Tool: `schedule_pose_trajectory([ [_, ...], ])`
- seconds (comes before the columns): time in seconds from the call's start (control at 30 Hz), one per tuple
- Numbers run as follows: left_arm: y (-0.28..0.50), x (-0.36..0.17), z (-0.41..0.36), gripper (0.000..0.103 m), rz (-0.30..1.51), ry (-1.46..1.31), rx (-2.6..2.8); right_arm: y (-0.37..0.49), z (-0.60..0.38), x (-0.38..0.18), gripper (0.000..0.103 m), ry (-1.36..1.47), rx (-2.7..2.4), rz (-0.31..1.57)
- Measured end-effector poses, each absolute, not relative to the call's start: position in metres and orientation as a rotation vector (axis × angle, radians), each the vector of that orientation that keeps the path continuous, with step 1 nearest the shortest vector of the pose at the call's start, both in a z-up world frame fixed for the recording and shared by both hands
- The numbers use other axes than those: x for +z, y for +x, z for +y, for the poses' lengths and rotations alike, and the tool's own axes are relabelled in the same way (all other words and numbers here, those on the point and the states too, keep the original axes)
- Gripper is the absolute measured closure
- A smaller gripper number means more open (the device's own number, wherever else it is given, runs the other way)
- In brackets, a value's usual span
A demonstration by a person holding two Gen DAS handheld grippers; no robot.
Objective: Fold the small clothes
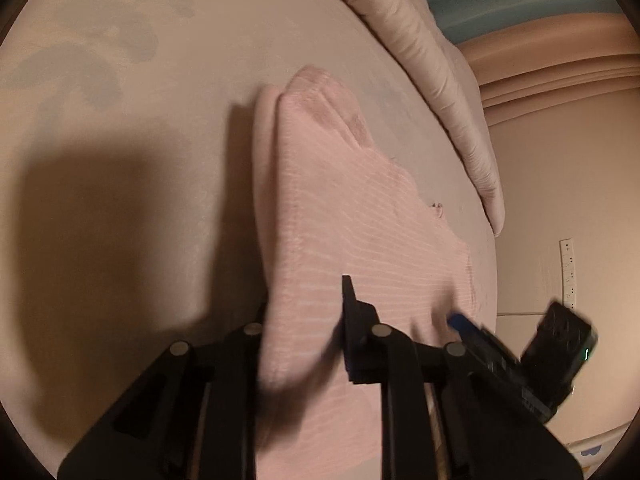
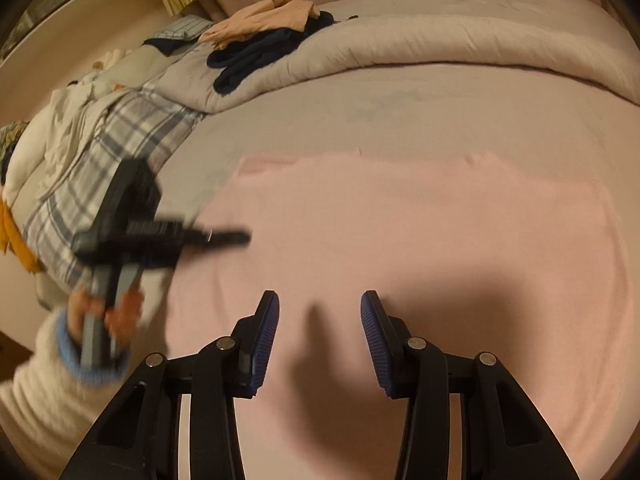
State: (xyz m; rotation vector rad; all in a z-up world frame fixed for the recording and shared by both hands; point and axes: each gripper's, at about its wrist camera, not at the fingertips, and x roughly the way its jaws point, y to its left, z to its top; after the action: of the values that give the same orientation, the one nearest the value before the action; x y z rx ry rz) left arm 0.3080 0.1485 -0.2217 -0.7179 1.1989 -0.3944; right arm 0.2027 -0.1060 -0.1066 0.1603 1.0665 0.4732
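A pink ribbed garment (image 2: 420, 232) lies spread on the bed sheet (image 2: 320, 120). In the left wrist view one edge of the pink garment (image 1: 340, 208) rises in a fold that runs between the jaws of my left gripper (image 1: 306, 300). That gripper is shut on the fold, and the cloth hides its left finger. In the right wrist view the left gripper (image 2: 236, 237) is blurred at the garment's left edge, held by a hand (image 2: 84, 312) in a cream sleeve. My right gripper (image 2: 320, 320) stands open just over the garment's near part, with only flat cloth below its blue pads (image 2: 266, 340).
A rolled-back duvet (image 2: 440, 52) lies along the far side of the bed. On it sits a pile of dark and peach clothes (image 2: 260, 44). Plaid bedding (image 2: 120, 136) is heaped at the left. A power strip (image 1: 568, 272) hangs on the wall past the bed's edge.
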Motion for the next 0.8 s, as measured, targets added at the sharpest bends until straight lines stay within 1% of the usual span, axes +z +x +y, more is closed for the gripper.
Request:
schedule_pose_trajectory([
  [0.03,0.306,-0.217,0.146,0.087,1.187,-0.699,-0.389,0.211,-0.103,-0.107,0.071,0.162,0.464,1.062],
  [0.1,0.303,-0.208,0.141,0.088,1.167,-0.652,-0.381,0.228,-0.097,-0.111,0.08,0.163,0.418,1.08],
  [0.17,0.301,-0.197,0.133,0.088,1.152,-0.592,-0.373,0.244,-0.091,-0.119,0.083,0.167,0.376,1.11],
  [0.3,0.298,-0.185,0.125,0.088,1.143,-0.561,-0.387,0.257,-0.083,-0.143,0.088,0.099,0.324,1.199],
  [0.4,0.297,-0.176,0.116,0.088,1.138,-0.532,-0.387,0.25,-0.085,-0.135,0.088,0.104,0.326,1.193],
  [0.57,0.294,-0.166,0.105,0.088,1.137,-0.488,-0.381,0.193,-0.085,-0.11,0.088,0.042,0.42,1.149],
  [0.7,0.292,-0.16,0.096,0.088,1.136,-0.469,-0.371,0.153,-0.089,-0.114,0.088,0.008,0.445,1.189],
  [0.8,0.289,-0.153,0.089,0.088,1.139,-0.456,-0.367,0.132,-0.084,-0.132,0.088,-0.045,0.455,1.248],
])
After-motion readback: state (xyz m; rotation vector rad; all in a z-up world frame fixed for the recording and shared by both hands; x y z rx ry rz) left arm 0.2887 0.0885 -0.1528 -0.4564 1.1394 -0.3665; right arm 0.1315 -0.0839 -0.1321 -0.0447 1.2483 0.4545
